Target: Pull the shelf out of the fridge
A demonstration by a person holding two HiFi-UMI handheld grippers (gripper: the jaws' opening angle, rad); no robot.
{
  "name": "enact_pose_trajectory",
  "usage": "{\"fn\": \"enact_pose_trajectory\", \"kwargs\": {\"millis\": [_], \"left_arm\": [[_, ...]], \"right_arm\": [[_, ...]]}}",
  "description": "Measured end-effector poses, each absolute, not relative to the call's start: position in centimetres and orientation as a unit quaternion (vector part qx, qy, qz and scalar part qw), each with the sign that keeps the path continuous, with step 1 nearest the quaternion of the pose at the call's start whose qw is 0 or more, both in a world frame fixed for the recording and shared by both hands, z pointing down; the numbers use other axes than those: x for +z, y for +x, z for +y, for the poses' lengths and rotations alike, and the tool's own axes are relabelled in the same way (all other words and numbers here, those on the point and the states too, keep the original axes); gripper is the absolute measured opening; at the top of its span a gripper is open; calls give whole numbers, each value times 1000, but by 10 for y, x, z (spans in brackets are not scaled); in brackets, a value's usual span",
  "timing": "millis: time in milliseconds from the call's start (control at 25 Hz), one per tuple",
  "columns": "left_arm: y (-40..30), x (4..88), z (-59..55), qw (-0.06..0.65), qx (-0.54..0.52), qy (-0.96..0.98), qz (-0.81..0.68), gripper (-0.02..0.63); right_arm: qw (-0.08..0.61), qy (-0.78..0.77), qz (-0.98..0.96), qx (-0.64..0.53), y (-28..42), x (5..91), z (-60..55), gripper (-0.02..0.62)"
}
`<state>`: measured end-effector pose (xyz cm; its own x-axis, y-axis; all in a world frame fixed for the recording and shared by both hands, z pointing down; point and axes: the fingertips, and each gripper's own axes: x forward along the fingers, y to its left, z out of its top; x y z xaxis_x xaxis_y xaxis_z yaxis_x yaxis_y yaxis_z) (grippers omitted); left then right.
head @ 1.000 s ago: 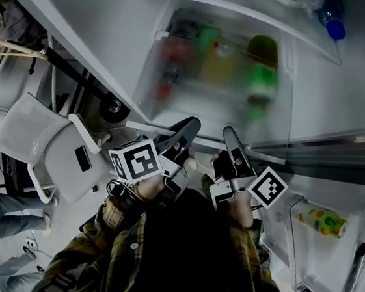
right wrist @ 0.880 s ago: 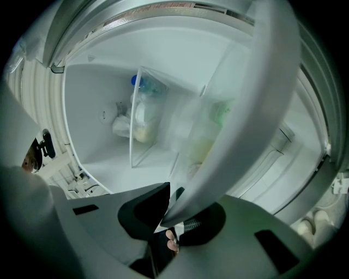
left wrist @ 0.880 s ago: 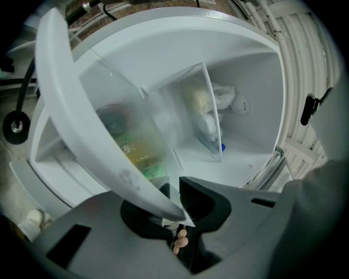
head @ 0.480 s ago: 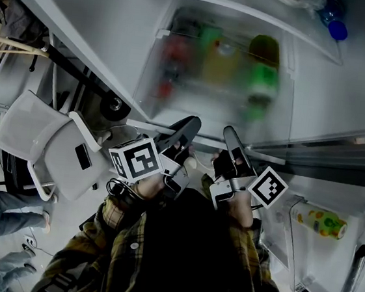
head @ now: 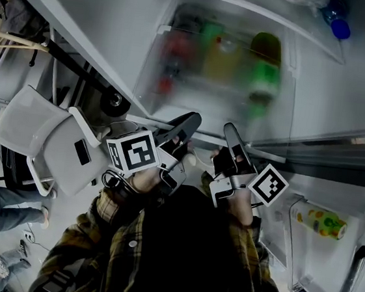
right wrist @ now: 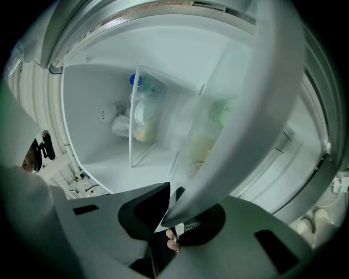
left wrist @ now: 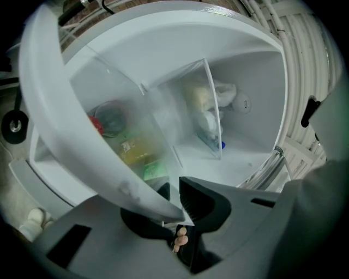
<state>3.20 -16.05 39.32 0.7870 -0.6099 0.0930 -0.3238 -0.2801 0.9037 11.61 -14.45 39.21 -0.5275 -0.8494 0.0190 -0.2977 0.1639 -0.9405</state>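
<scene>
grip set: left hand-held gripper [head: 186,124] and right hand-held gripper [head: 232,133] clamp the shelf [head: 276,113] lip; next, an even, level pull nearward.

The right gripper [right wrist: 173,208] has its jaws clamped on the shelf [right wrist: 262,103] rim.

Yellow-and-dark plaid flannel shirt [head: 91,256], white-buttoned. The left tongs [head: 190,120] and right tongs [head: 230,129], grey with black pads, each bear a black-and-white marker cube [head: 131,152].
</scene>
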Motion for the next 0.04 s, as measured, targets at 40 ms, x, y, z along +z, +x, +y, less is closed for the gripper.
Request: {"fn": "enact_pose_trajectory", "kwargs": {"millis": [40], "left_arm": [[32, 393, -161, 522, -136, 789, -294, 66]], "right_arm": [[273, -403, 713, -506, 116, 392, -145, 54]]}}
